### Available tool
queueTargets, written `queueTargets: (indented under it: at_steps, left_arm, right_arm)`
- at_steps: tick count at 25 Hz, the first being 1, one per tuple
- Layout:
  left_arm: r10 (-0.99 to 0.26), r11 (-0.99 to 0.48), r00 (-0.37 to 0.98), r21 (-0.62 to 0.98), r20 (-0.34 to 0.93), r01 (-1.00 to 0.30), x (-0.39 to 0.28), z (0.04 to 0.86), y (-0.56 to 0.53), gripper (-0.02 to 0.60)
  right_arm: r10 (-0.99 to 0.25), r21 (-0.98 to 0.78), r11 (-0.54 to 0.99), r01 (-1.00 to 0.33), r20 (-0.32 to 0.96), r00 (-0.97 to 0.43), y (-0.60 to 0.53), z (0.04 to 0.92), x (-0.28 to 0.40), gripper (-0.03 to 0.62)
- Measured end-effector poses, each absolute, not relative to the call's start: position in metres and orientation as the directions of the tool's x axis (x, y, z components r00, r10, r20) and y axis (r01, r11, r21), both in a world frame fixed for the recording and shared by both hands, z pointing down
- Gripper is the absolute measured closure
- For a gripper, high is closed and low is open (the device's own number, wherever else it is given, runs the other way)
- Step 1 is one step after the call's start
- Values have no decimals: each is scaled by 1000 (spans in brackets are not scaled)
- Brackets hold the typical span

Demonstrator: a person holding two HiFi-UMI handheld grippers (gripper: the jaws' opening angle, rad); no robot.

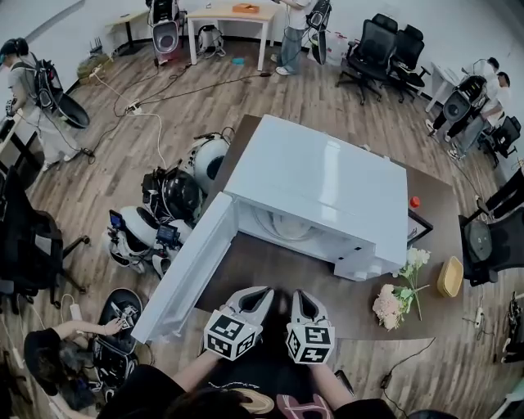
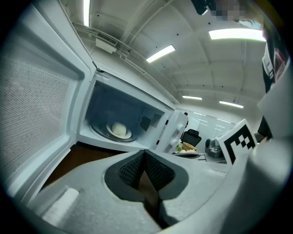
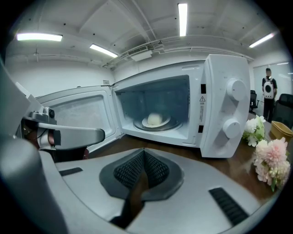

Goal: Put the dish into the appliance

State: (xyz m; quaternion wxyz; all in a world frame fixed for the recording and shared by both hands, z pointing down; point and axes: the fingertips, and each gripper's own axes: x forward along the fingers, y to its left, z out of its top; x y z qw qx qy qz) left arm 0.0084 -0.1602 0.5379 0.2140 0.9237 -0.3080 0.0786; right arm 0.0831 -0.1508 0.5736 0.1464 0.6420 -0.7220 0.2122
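Big open office rm: wood-plank floor (image 1: 327, 90) w/ cables trailing across it, black office chairs (image 1: 377, 49) far right, a pale table (image 1: 229, 16) by the back wall, several people round the edges, strip lights (image 3: 182, 13) on the ceiling. On the floor just left of your work surface sits a heap of white & black gear (image 1: 168, 204). Your tabletop (image 1: 270, 274) is dark brown. The white microwave (image 1: 327, 180) stands on it w/ its door (image 1: 184, 270) swung wide open to your left. Right of the microwave, same tabletop: a bunch of pink & white flowers (image 1: 399, 296), a small yellow basket (image 1: 449, 277) just past them nr the edge, and a small red thing (image 1: 415, 201) further back. The dish (image 3: 155, 120) is already inside, centred on the round turntable (image 3: 176, 124) in the cavity. It carries a pale domed item; can't tell what. Your left gripper (image 1: 255, 296) and right gripper (image 1: 301, 296) sit side by side at the tabletop's near side, facing the open cavity and well apart from the dish. Both have jaws pressed together w/ nothing between them: the left gripper view and the right gripper view each show the ribbed pads meeting at the tip.
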Motion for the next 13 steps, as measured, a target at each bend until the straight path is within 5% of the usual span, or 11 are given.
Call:
queueTargets:
  at_steps: [13]
  left_arm:
    - [-558, -704, 784, 346, 272, -620, 3, 538, -170, 572]
  right_arm:
    - [-864, -98, 109, -989, 483, -143, -158, 578, 80, 588]
